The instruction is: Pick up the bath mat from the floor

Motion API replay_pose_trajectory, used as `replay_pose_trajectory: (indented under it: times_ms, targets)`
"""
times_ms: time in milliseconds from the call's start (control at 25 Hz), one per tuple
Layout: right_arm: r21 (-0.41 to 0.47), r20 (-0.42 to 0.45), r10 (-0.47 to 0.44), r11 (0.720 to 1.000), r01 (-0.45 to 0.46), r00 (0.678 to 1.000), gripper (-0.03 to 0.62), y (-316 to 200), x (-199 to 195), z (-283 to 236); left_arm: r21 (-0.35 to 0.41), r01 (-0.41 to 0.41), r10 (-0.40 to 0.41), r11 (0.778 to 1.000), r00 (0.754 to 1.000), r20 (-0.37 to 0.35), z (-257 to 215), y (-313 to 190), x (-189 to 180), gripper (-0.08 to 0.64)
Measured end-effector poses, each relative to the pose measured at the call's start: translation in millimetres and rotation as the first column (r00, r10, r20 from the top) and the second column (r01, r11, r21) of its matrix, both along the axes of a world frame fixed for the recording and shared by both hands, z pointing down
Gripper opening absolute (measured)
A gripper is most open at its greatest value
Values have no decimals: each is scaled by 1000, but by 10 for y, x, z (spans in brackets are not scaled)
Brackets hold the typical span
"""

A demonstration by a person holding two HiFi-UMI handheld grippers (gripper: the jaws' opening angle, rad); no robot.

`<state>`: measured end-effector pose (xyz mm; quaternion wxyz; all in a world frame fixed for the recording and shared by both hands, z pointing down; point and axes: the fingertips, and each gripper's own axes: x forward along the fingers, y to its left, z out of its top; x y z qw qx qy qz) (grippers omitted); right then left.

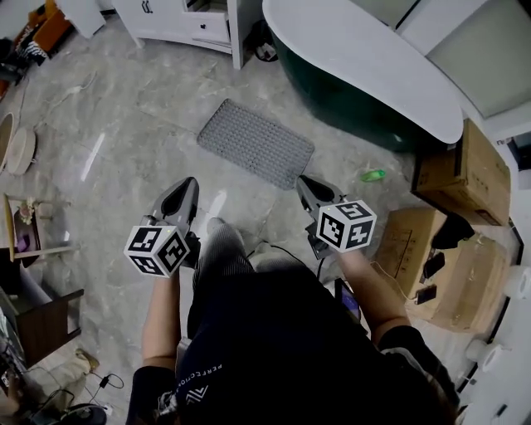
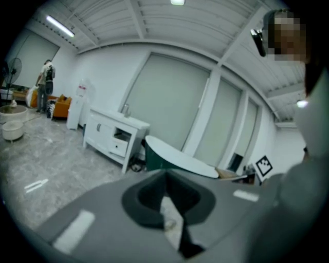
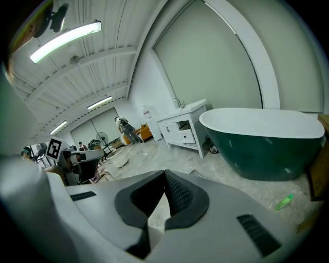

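The grey, ribbed bath mat (image 1: pixel 255 143) lies flat on the marble floor in front of the bathtub, ahead of both grippers. My left gripper (image 1: pixel 186 189) hangs in the air short of the mat's near left side, jaws shut and empty. My right gripper (image 1: pixel 305 186) hovers just short of the mat's near right corner, also shut with nothing in it. In the left gripper view the left gripper (image 2: pixel 165 177) points toward the cabinet and tub. Past the tips of the right gripper (image 3: pixel 165 174) in its own view, a sliver of the mat (image 3: pixel 200 175) shows.
A dark green bathtub (image 1: pixel 357 100) with a white rim stands beyond the mat. A white cabinet (image 1: pixel 187 23) is at the back. Cardboard boxes (image 1: pixel 465 170) sit at the right, with a green bottle (image 1: pixel 373 175) on the floor nearby. A low shelf (image 1: pixel 37 274) is at the left.
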<state>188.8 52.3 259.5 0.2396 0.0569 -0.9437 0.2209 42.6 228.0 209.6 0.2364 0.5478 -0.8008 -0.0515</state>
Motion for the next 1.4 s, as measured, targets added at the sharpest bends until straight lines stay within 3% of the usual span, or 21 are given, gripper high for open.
replay_pose_trajectory:
  times_ms: [160, 360, 520, 720, 1000, 1280, 1400]
  targets:
    - [-4, -17, 12, 1000, -12, 1000, 0, -60, -164, 75, -1, -56, 56, 998, 998, -28, 127, -212, -297, 6]
    - [-10, -34, 101, 995, -101, 994, 0, -262, -442, 205, -35, -176, 175, 984, 984, -37, 355, -619, -696, 6]
    - [-42, -64, 173, 983, -176, 983, 0, -370, -808, 334, -74, -286, 285, 955, 958, -24, 453, -928, -1095, 6]
    - [-74, -80, 241, 966, -247, 967, 0, -430, -1298, 414, -95, -346, 346, 933, 938, -23, 519, -1152, -1657, 6]
    - [-70, -107, 329, 939, -337, 938, 0, -537, -1900, 545, -165, -433, 428, 886, 901, -69, 817, -1406, -2247, 6]
    - [-47, -128, 405, 909, -414, 905, 0, -705, -2309, 746, -200, -528, 518, 825, 849, -104, 1154, -1688, -2603, 8]
    - [-55, -135, 434, 894, -444, 891, 0, -761, -2426, 854, -223, -547, 544, 807, 835, -82, 1274, -1817, -2690, 8]
